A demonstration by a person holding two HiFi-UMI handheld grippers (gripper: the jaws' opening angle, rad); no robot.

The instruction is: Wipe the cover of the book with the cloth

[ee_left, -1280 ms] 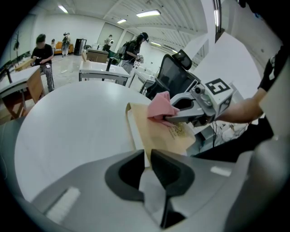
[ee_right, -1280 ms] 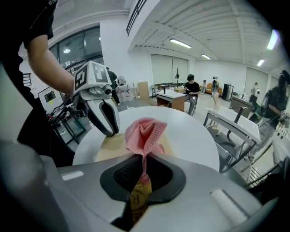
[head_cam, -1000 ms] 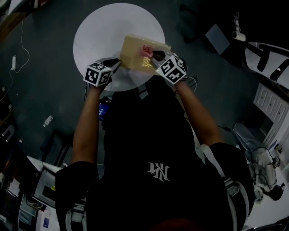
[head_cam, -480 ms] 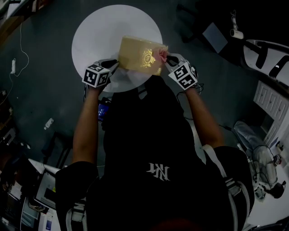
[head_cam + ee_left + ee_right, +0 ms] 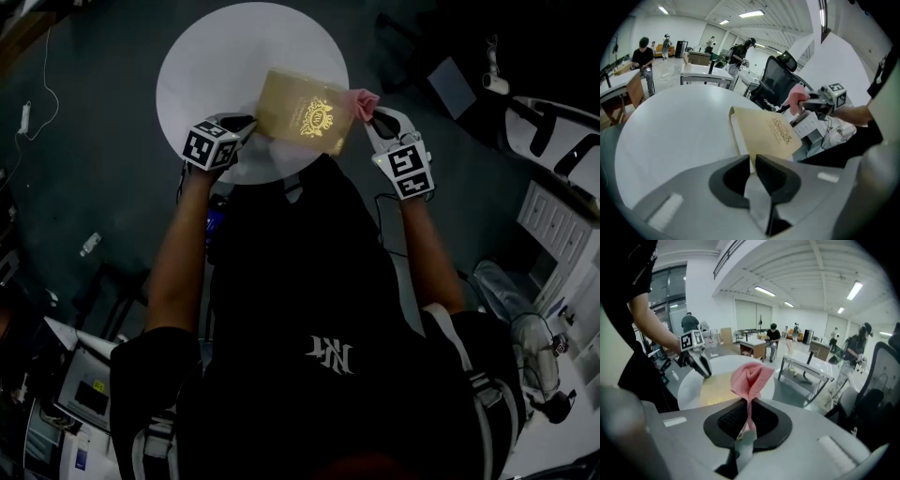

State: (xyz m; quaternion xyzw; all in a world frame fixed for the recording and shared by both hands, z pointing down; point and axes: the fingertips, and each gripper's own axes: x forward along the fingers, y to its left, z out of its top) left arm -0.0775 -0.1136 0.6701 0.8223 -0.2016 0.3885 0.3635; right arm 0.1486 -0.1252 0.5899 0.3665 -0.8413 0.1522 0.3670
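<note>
Two arms outstretched: left gripper (image 5: 249, 127) jaws clamp book (image 5: 307, 114) corner, seemingly tilted off bench (image 5: 211, 58); right gripper (image 5: 372, 113) jaws pinch cloth (image 5: 364, 99).

A large open-plan lab or workshop: ceiling strip lights (image 5: 765, 291), white work tables (image 5: 705, 77) with people (image 5: 643, 56) busy at them (more stand farther back), a black office chair (image 5: 777, 84), 1 round white table (image 5: 206, 66) on a dark floor (image 5: 94, 178).
</note>
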